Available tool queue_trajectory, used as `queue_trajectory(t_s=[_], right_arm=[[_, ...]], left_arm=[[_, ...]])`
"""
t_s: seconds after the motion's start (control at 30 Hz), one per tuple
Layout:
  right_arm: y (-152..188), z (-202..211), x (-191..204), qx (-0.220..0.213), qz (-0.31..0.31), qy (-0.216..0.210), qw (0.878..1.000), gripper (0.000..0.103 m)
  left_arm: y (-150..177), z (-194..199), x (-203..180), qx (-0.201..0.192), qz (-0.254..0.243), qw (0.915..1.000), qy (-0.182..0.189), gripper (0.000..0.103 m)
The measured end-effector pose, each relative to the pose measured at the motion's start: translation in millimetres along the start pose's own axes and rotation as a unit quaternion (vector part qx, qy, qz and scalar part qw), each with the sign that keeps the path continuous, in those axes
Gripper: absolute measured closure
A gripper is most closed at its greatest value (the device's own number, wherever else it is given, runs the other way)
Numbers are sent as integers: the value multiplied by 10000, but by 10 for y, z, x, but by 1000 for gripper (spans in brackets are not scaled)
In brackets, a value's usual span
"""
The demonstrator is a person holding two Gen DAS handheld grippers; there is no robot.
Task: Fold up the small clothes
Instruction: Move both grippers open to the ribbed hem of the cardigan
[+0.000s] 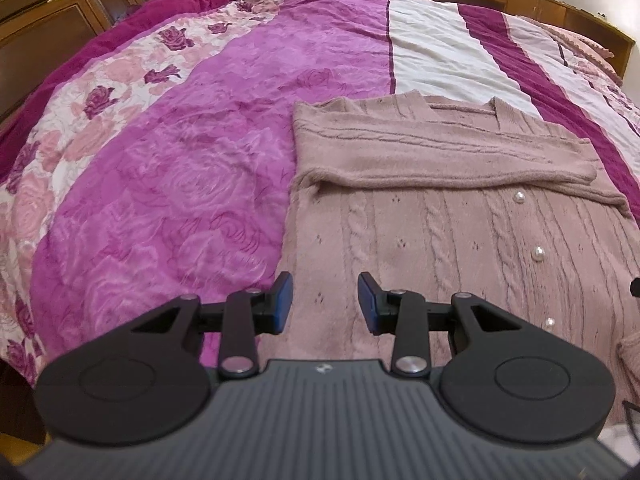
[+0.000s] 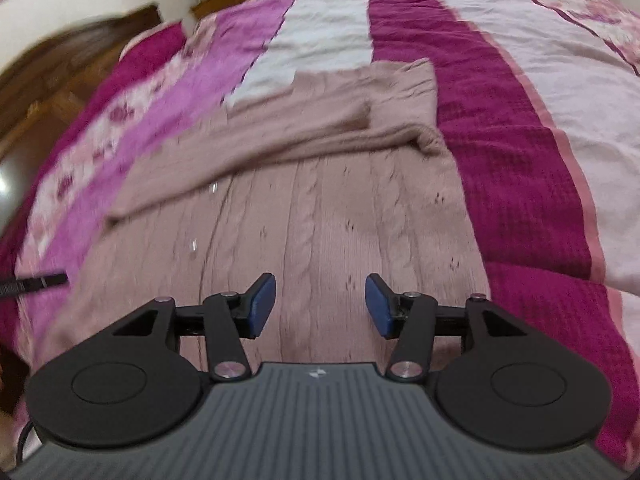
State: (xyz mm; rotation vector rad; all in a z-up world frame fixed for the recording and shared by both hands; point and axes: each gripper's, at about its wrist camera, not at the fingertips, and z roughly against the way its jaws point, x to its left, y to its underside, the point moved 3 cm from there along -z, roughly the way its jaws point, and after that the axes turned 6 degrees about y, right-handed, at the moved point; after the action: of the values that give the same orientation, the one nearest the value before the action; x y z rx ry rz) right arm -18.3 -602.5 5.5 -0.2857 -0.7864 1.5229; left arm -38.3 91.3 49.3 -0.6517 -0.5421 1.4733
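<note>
Left wrist view had the pink sweater [image 1: 460,216] lying flat on the bedspread [image 1: 200,184], both sleeves folded across its chest (pearl buttons showing). The left gripper [image 1: 325,302] hung over its hem, jaws apart, empty. Right gripper [image 2: 320,306] was the same, nothing between its parted jaws.

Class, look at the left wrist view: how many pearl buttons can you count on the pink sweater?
3, in a line down the pink sweater: one just below the folded sleeve, one lower, one nearest the camera. Others may be hidden under the sleeve.
</note>
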Motion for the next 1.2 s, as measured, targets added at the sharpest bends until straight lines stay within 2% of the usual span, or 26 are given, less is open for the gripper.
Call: queue_trajectory(t_s=[0.1, 0.27, 0.4, 0.53, 0.7, 1.0, 1.1, 1.2], right_arm=[[62, 56, 10, 5, 133, 120, 9998, 45], [72, 142, -146, 29, -124, 221, 9997, 45], [88, 211, -228, -11, -83, 388, 9992, 45], [97, 290, -286, -99, -77, 439, 9990, 45], [85, 326, -339, -124, -92, 529, 9985, 45], [87, 378, -389, -185, -123, 587, 9980, 45], [84, 408, -413, -200, -119, 620, 9978, 45], [91, 430, -439, -176, -79, 681, 9975, 45]], left_arm=[[75, 10, 43, 131, 38, 9999, -13, 65], [207, 10, 97, 365, 62, 9993, 48, 65], [285, -21, 129, 462, 132, 9988, -5, 65], [295, -33, 124, 479, 152, 9987, -16, 65], [315, -38, 77, 505, 66, 9987, 11, 58], [331, -56, 60, 531, 32, 9986, -7, 57], [340, -45, 57, 562, 56, 9983, 143, 56], [364, -34, 55, 652, 208, 9957, 629, 56]])
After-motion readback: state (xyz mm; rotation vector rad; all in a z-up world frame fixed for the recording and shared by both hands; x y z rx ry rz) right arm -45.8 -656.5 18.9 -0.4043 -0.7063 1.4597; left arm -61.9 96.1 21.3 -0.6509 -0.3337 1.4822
